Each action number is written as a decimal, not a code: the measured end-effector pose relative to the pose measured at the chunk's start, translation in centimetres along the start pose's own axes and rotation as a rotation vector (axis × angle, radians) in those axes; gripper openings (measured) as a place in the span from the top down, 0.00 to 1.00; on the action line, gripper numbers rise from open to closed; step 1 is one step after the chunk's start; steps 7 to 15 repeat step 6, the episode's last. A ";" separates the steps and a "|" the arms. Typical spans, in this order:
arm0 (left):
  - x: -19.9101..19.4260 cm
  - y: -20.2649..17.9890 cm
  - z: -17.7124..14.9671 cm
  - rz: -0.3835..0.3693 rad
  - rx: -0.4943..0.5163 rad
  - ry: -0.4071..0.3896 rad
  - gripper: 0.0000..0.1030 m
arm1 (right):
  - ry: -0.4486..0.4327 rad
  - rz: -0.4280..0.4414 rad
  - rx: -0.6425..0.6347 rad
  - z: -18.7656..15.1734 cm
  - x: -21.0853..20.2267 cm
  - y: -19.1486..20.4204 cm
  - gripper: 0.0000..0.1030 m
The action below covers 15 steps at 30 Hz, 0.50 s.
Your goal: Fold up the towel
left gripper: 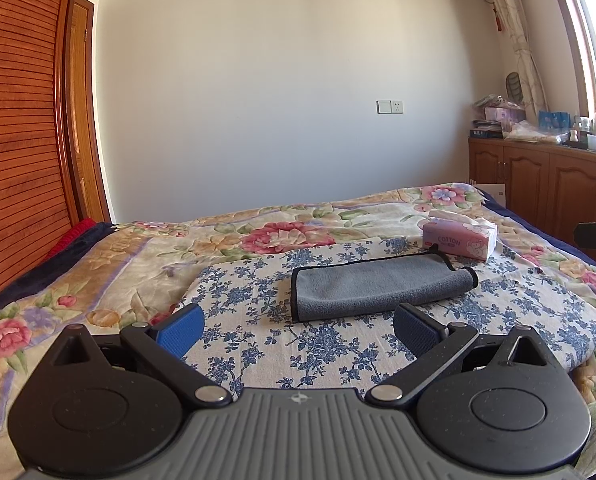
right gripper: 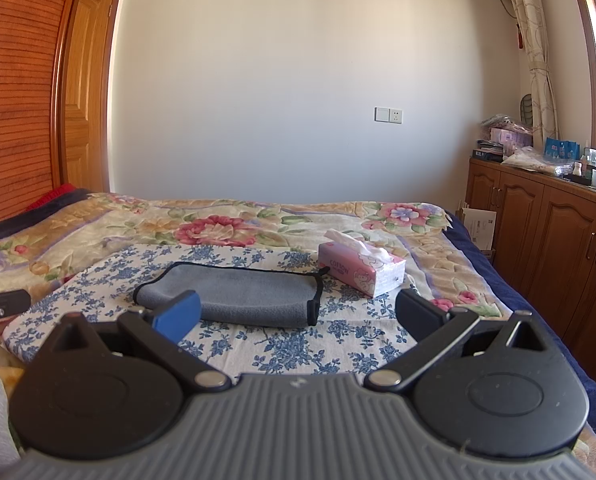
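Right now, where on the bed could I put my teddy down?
The blue-flowered cloth is bare in front of the grey towel, between it and the open right claw. The big flowered blanket behind the towel is free too. It is crowded beside the tissue box, close to the towel's end.

We hold both claws level and low, side by side and pointing toward the far side of the scene. Our left claw (left gripper: 298,326) has its two fingers spread wide with nothing between the pads (left gripper: 182,328). Our right claw (right gripper: 298,318) is likewise spread wide and grips nothing; its near pad (right gripper: 178,316) shows blue.
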<state>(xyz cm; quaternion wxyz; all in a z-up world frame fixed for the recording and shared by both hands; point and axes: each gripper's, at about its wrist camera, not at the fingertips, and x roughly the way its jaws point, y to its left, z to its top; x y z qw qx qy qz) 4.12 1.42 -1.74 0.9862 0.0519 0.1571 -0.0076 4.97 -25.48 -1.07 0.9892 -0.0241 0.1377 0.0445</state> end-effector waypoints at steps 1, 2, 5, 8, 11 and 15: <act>0.0 0.0 0.0 0.000 0.000 0.000 0.00 | 0.000 0.000 0.000 0.0 0.0 0.0 0.00; 0.0 0.0 0.0 0.000 0.000 0.000 0.00 | 0.000 0.000 0.000 0.0 0.0 0.0 0.00; 0.0 0.0 0.0 0.000 0.000 0.000 0.00 | 0.001 0.000 0.001 0.0 0.0 0.0 0.00; 0.0 0.0 0.0 0.000 0.000 0.001 0.00 | 0.001 0.000 0.000 0.0 -0.1 0.1 0.00; 0.0 0.0 0.0 0.000 0.000 0.001 0.00 | 0.001 0.000 0.000 0.0 -0.1 0.1 0.00; 0.0 0.0 0.0 0.000 0.000 0.001 0.00 | 0.001 0.000 0.000 0.0 -0.1 0.1 0.00</act>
